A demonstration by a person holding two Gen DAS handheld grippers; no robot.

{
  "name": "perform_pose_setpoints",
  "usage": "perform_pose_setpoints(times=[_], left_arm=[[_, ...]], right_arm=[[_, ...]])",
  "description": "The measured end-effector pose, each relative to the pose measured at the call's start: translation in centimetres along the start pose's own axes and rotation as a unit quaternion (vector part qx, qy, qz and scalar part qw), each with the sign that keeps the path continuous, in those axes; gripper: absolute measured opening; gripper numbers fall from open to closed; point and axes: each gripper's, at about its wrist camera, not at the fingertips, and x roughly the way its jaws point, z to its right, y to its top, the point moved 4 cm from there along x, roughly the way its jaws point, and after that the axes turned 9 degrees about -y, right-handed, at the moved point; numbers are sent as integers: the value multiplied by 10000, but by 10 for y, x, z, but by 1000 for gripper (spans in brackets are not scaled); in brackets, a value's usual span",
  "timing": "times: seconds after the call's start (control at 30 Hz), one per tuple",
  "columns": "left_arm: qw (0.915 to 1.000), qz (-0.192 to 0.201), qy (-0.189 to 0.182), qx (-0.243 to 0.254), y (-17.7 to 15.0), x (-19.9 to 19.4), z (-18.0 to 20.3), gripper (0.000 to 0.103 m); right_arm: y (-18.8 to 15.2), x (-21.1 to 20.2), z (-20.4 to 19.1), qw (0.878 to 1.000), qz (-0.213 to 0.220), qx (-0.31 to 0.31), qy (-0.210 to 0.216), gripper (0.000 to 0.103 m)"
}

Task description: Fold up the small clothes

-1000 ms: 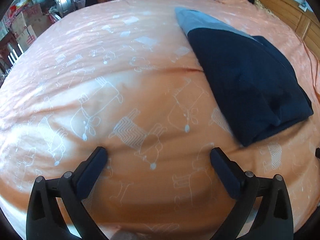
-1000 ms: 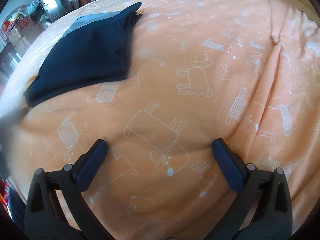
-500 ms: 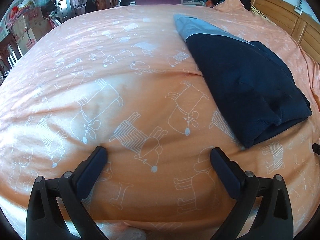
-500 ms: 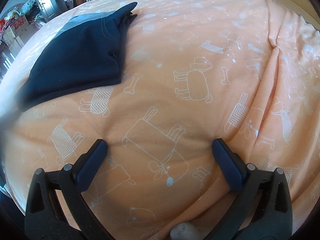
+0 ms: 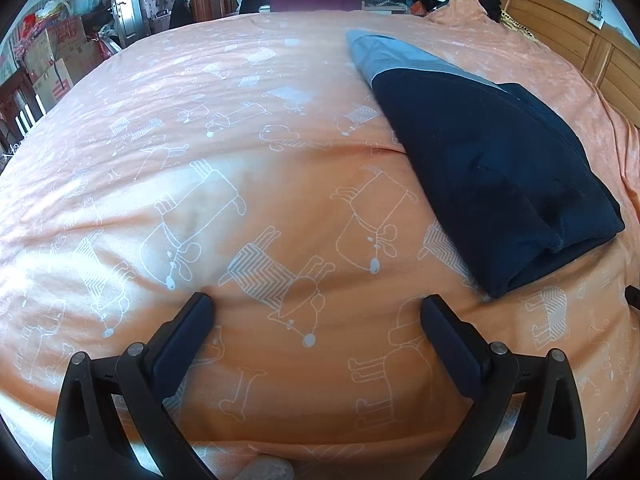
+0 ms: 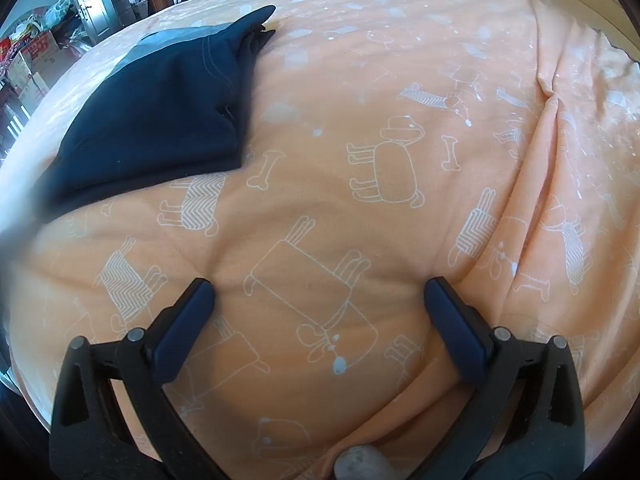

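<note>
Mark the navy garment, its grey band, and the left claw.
navy garment (image 5: 496,168), left wrist view, middle of the folded top layer.
grey band (image 5: 396,60), left wrist view, far end of the garment.
left claw (image 5: 316,312), left wrist view, open, midway between fingertips.

Folded garment's (image 6: 160,120) blurred left edge.

Folded garment (image 5: 492,172) on bedspread (image 5: 240,200); right of left tongs (image 5: 316,304), left of right tongs (image 6: 320,288).
</note>
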Motion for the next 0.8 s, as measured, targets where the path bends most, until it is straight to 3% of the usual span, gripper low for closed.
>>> perform_pose_setpoints(times=[0.8], left_arm=[[10000,16,7,16,0,1,-2,103]], right_arm=[[1,0,0,10000,15,17,29,103]])
